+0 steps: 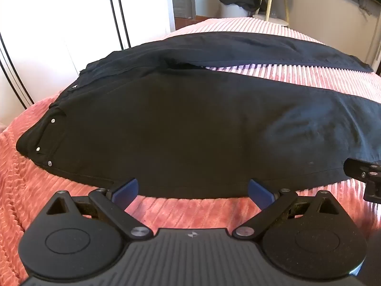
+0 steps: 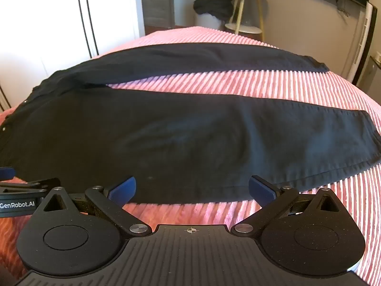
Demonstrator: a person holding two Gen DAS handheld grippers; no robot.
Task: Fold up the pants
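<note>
Jaws wide; right view shows pants [image 2: 190, 131] hems.

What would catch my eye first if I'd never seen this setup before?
First, the black pants spread flat across a pink ribbed bedspread, legs parted in a V with the waist to the left. Next, the two grippers at the near edge: the left gripper and right gripper, blue-padded jaws wide open, holding nothing. Farther back, dark clothes are heaped beside a small round side table.
</note>
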